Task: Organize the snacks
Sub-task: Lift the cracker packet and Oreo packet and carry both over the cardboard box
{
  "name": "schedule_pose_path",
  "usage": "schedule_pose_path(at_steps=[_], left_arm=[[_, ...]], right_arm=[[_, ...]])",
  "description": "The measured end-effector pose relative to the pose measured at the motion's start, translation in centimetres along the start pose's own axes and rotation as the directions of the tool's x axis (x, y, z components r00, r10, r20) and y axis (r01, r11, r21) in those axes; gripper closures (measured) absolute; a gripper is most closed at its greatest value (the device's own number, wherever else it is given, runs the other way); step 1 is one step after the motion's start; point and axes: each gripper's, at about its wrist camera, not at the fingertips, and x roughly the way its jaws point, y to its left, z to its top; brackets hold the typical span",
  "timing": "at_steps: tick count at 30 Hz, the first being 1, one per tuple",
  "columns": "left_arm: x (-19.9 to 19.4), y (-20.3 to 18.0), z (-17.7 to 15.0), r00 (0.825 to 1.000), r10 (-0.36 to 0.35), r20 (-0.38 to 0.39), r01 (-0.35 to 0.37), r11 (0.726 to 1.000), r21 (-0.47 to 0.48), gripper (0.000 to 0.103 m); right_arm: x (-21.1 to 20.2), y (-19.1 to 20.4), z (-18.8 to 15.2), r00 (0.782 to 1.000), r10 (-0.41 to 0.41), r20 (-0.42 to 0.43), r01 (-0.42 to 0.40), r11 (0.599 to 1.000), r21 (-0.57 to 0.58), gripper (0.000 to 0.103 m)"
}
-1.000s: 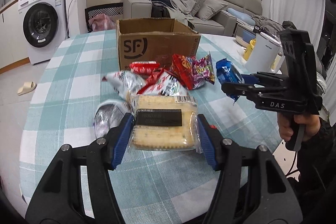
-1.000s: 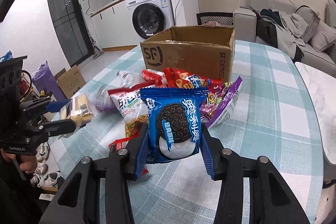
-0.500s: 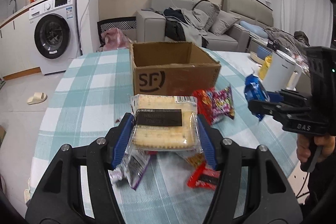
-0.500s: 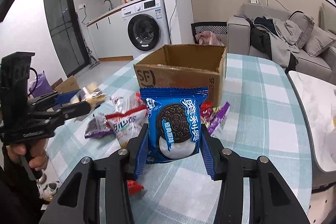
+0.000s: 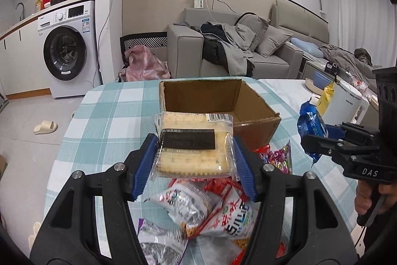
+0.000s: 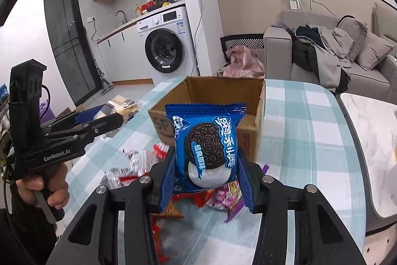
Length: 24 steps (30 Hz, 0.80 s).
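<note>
Cracker pack [image 5: 193,145] is clamped in left hand-held gripper [image 5: 194,163], blue Oreo pkt [image 6: 207,148] in right hand-held gripper [image 6: 207,178], both held above snack pile [image 5: 198,212] w/ cardboard box [image 5: 215,101] behind.

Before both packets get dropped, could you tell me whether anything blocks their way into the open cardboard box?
Nothing visible does. The clear-wrapped cracker packet and the blue Oreo packet are both held above the snack pile, before the brown cardboard box, whose top is open.

A teal-and-white checked tablecloth [image 5: 104,116] is seen under a plain brown cardboard box [image 5: 258,113], a pale yellow cracker pack [image 5: 193,155] with a black label, a blue cookie packet [image 6: 207,148], and blurred, seemingly red, silver and purple wrappers [image 5: 211,210].
</note>
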Motion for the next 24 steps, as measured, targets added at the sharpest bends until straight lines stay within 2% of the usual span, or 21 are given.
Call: schedule_pose_path(at_steps=[12, 24], left_arm=[[6.4, 0.4, 4.7, 1.0, 0.016, -0.01, -0.015, 1.0, 0.021, 0.044], [14.0, 0.0, 6.8, 0.999, 0.004, -0.054, -0.003, 0.999, 0.032, 0.044]], right_arm=[[3.7, -1.5, 3.4, 1.0, -0.012, -0.012, 0.012, 1.0, 0.021, 0.057], [8.8, -3.1, 5.3, 0.999, -0.015, -0.051, 0.017, 0.999, 0.042, 0.057]])
